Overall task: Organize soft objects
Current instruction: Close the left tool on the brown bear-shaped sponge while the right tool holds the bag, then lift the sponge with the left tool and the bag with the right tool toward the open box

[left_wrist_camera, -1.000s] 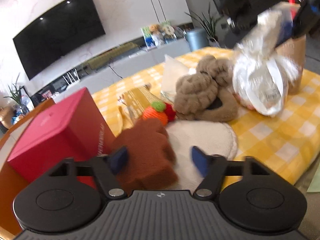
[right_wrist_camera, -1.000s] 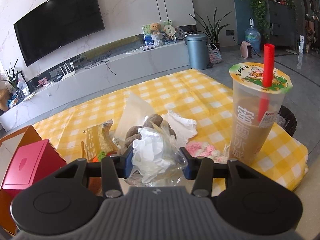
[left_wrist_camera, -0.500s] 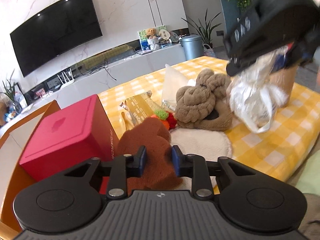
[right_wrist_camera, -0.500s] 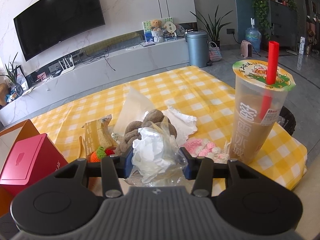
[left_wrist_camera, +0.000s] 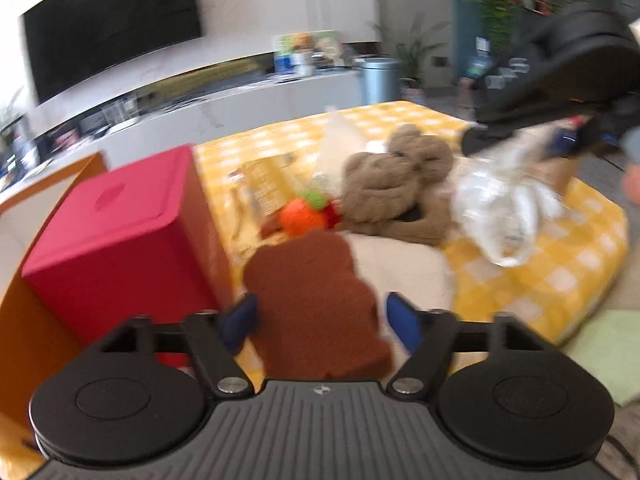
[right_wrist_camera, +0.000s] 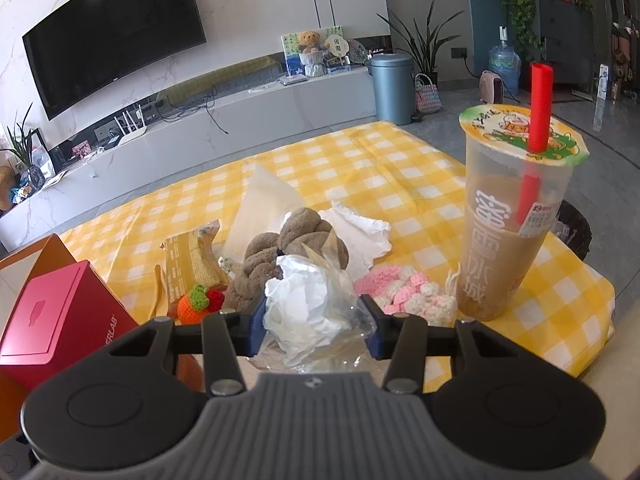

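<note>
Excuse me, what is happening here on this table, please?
A person is sorting soft things on a yellow checked tablecloth, with a claw in each hand. The right claw is shut on a crumpled plastic bag and holds it above the cloth. The left claw is open around a brown cloth, without squeezing it. A milk tea cup stands at the right.

Left gripper (left_wrist_camera: 320, 320) hangs low, its blue-padded jaws spread wide on either side of a brown felt bear-shaped piece (left_wrist_camera: 316, 304). Right gripper (right_wrist_camera: 316, 326), raised at far right, clamps a crumpled clear plastic bag (right_wrist_camera: 316, 312).
</note>
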A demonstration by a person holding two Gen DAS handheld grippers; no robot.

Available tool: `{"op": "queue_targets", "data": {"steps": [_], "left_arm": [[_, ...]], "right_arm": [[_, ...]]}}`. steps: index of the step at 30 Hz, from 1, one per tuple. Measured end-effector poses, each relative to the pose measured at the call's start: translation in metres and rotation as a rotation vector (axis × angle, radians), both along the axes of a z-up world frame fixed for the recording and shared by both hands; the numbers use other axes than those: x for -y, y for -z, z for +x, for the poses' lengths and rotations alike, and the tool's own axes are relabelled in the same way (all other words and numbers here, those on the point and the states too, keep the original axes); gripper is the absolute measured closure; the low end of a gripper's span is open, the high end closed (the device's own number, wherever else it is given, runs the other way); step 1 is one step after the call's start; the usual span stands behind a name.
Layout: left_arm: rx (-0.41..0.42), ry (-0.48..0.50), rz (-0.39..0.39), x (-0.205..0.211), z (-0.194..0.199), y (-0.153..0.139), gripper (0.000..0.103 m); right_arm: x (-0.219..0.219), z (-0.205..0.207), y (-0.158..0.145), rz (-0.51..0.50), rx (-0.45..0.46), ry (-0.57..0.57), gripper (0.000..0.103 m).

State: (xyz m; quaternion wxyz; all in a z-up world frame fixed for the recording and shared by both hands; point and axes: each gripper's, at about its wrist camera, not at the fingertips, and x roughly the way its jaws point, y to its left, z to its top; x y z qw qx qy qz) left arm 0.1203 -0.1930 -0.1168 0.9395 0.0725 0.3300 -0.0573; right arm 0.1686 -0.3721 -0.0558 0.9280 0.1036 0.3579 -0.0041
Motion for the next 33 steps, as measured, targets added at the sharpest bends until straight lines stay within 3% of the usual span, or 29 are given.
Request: {"op": "queue_targets", "data": {"steps": [3,6,9,15,23,33], "left_arm": [[-0.017,-0.01,-0.059,-0.008,0.004,0.004,0.01],[-0.02,-0.024,-0.054,-0.011,0.007,0.007,0.009],[-0.087,-0.004,-0.1,-0.015,0.011,0.013,0.009],[-0.107,-0.027,-0.162,-0.024,0.008,0.016,0.016],[-0.014,0.005,-0.074,-0.013,-0.009,-0.003,0.016],[0.203,0.03,0.008,-0.013,-0.043,-0.069,0.016]], "right_arm": [[-0.001,0.002,0.003,-0.009,-0.018,0.002,0.056],[-0.003,0.002,0.004,-0.019,-0.025,-0.002,0.056],[-0.004,0.002,0.004,-0.023,-0.026,-0.004,0.056],[-0.005,0.002,0.006,-0.036,-0.033,-0.009,0.056],[-0.001,0.0,0.003,-0.025,-0.024,0.003,0.056],[0.003,-0.019,-0.008,-0.014,0.018,0.03,0.056]]}}
